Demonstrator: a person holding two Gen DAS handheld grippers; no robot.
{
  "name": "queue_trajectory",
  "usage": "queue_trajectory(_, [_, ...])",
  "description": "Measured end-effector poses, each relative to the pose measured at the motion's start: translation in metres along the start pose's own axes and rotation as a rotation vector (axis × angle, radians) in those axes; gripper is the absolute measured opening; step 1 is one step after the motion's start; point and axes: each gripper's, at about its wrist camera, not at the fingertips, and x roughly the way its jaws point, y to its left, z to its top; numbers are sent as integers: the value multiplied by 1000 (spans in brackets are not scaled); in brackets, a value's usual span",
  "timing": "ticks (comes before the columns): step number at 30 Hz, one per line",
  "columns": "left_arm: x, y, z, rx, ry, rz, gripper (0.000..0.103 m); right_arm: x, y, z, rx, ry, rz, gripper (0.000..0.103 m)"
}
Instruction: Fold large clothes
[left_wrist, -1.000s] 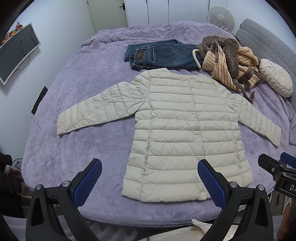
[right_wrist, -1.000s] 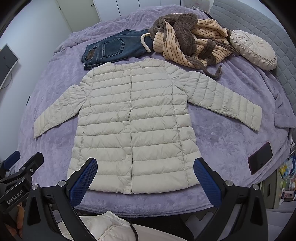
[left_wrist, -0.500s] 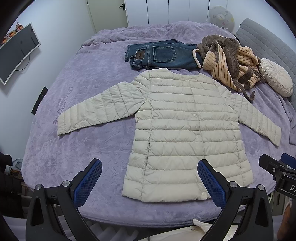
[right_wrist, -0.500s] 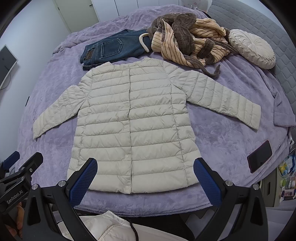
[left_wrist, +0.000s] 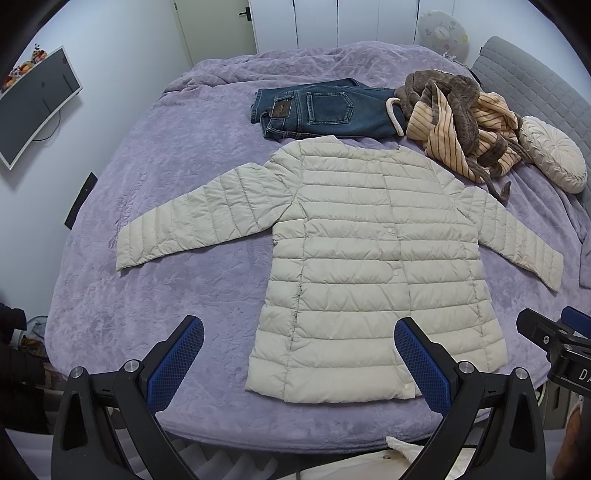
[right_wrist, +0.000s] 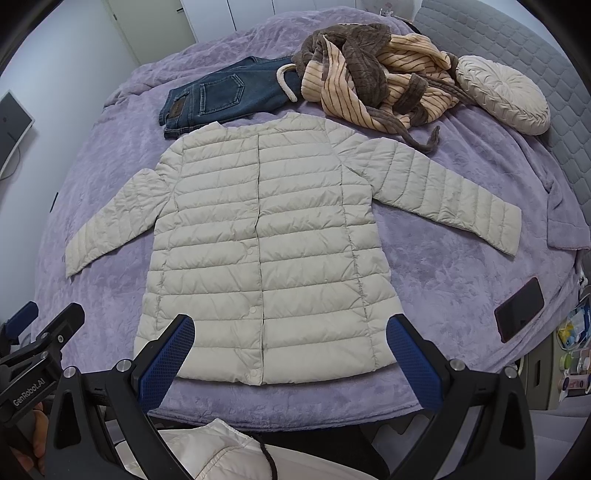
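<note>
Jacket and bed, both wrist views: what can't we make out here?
- Jeans: far end hidden under the striped robe, both views.
- Phone: out of frame in the left view.
- Jacket: underside hidden against the bed.
- Jeans patch: lettering too small.

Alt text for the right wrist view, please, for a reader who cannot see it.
A cream quilted jacket lies flat, front up, sleeves spread, on a purple bedspread, with the open right gripper above its hem. Beyond the collar lie folded jeans, a striped robe and a round cushion; a dark phone lies at right.
</note>
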Motion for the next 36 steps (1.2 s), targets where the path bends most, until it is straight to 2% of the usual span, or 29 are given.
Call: queue_trajectory(36, [3, 6, -1, -1, 4, -1, 103, 3, 1, 4, 2, 8, 1, 103])
